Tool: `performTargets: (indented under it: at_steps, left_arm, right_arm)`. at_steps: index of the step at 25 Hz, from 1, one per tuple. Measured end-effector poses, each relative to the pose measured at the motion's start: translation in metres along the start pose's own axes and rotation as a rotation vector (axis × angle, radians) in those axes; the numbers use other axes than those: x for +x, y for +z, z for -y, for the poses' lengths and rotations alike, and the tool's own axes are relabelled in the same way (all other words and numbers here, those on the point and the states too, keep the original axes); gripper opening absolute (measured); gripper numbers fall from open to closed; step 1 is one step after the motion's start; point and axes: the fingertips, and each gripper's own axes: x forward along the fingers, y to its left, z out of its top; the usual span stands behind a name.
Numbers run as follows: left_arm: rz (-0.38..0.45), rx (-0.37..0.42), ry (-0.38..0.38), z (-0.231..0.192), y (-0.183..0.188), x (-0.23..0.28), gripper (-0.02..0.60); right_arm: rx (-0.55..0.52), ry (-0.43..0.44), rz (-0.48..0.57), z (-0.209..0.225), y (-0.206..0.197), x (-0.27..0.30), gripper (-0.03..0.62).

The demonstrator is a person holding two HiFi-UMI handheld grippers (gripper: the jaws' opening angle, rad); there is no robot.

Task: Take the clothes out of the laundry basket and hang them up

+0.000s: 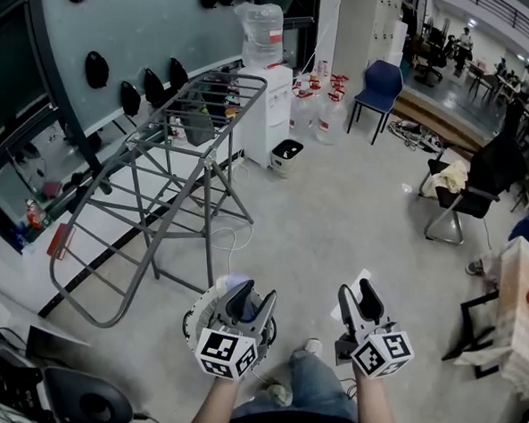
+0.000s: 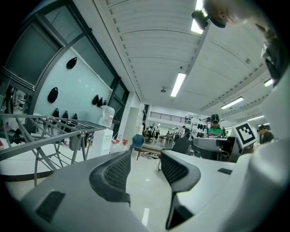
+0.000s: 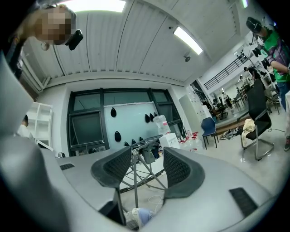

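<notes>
**Left gripper** [image 1: 249, 298] and **right gripper** [image 1: 359, 294]: pale grey bodies; black pads [image 2: 115, 174] with a fine mesh texture; each marker cube [image 1: 225, 352] white with black square patterns.
**Laundry basket** [image 1: 198, 316]: white, with a perforated wall.
**Garment** [image 1: 235, 281]: pale lilac-blue.
**Drying rack** [image 1: 155, 173]: mid-grey tubing.
**Wall panel** [image 1: 138, 35]: pale blue-green, dotted with black ovals.
**Floor** [image 1: 336, 211]: light grey, glossy.
**Chair** [image 1: 380, 85]: dark blue seat and back, black legs.
**Water dispenser** [image 1: 267, 112]: white.
**Trousers** [image 1: 315, 386]: faded blue denim.
</notes>
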Motion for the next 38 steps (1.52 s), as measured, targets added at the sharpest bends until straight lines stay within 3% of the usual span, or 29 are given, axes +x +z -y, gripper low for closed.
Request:
performTargets:
  at_steps: [10,16,20,26,32,38]
  left_arm:
    - [-0.003,-0.009,0.069,-0.033,-0.007,0.060,0.204]
    - [-0.039,0.025,0.171,-0.054,-0.024,0.138,0.206]
    - [-0.032,-0.008,0.279,-0.072,-0.023,0.195,0.206]
    - [0.001,-0.044,0.499,-0.102,0.007,0.260,0.206]
    - [0.015,-0.073,0.677,-0.123,0.008,0.273,0.206]
    - [0.006,-0.076,0.792,-0.144,0.010,0.264,0.206]
  right_arm:
    - [0.015,0.071,-0.039,0.043,-0.006,0.070,0.207]
    - [-0.011,0.160,-0.106,0.111,-0.009,0.145,0.207]
    - [-0.013,0.268,-0.143,0.154,0.009,0.208,0.207]
    - [-0.010,0.459,-0.206,0.196,0.048,0.316,0.207]
    - [-0.008,0.622,-0.269,0.198,0.043,0.380,0.207]
    - [0.015,0.722,-0.322,0.174,0.026,0.414,0.206]
